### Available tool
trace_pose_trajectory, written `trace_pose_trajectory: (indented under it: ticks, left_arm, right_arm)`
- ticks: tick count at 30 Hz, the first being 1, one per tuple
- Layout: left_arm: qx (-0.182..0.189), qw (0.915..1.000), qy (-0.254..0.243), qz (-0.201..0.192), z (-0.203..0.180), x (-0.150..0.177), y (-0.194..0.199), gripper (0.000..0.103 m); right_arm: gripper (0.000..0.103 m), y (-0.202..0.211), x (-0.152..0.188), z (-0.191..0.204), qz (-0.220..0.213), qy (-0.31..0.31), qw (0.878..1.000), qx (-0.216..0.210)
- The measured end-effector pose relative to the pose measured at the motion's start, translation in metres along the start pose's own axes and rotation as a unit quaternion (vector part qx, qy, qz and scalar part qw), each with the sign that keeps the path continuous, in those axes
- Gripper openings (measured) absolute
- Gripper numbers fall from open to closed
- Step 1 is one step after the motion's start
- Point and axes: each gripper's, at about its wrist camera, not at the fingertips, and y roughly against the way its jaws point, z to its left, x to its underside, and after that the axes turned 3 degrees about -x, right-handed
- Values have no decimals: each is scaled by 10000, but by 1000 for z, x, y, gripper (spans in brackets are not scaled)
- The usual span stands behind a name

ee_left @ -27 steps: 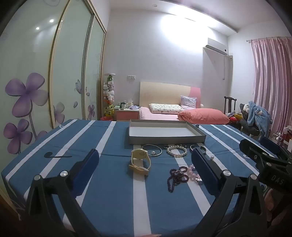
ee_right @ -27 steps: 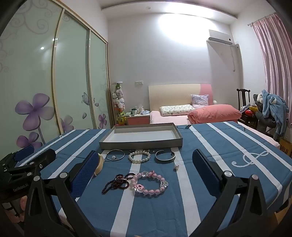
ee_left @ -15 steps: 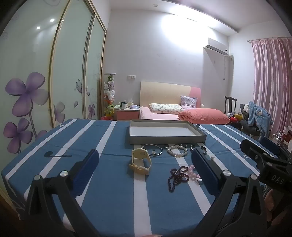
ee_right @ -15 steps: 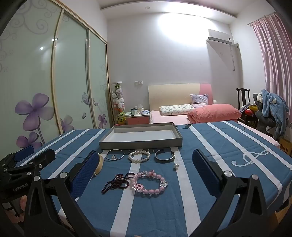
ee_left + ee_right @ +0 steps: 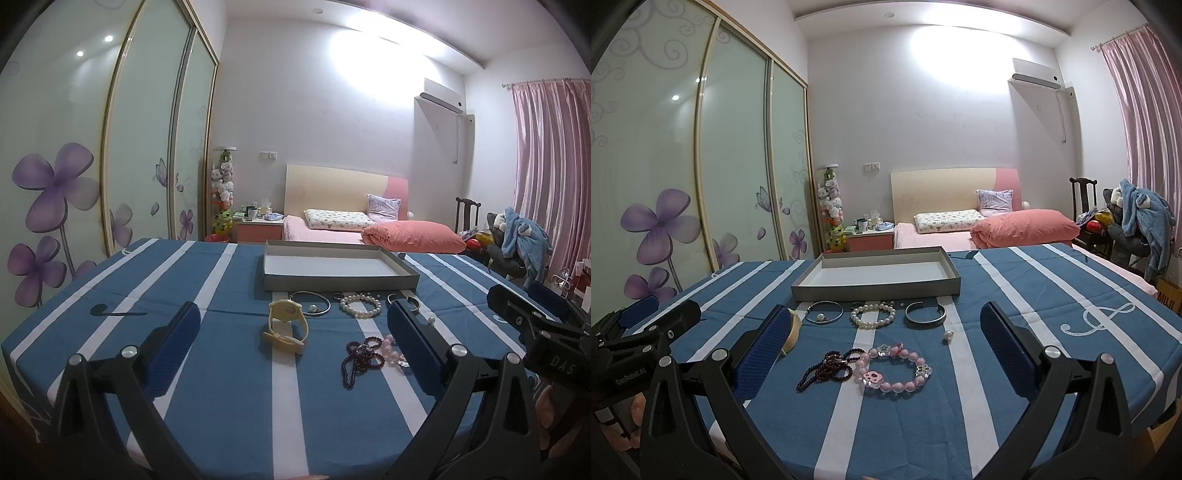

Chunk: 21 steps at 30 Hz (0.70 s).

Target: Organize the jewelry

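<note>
An empty grey tray [image 5: 338, 284] [image 5: 875, 290] stands at the far middle of the blue striped table. In front of it lie a cream watch [image 5: 286, 326], a thin silver bangle with a pearl [image 5: 824, 316], a white pearl bracelet [image 5: 873, 315] [image 5: 360, 306], a wide silver cuff [image 5: 925, 314], a dark purple bead strand [image 5: 360, 360] [image 5: 827, 369], a pink bead bracelet [image 5: 892, 371] and a loose pearl [image 5: 948, 335]. My left gripper [image 5: 291, 350] is open and empty, before the watch. My right gripper [image 5: 886, 354] is open and empty, around the pink bracelet's area, above the table.
The table's front edge lies just under both grippers. The other gripper shows at the right edge of the left wrist view [image 5: 535, 332] and the left edge of the right wrist view [image 5: 639, 339]. A bed [image 5: 960, 229], wardrobe and chair stand behind.
</note>
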Motion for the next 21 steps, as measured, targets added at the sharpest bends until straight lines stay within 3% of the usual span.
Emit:
trace_pose_trajectory:
  ticks: [21]
  left_arm:
    - [0, 10000, 22, -4, -1, -1, -1, 99]
  right_arm:
    - [101, 0, 0, -1, 0, -4, 10000, 2]
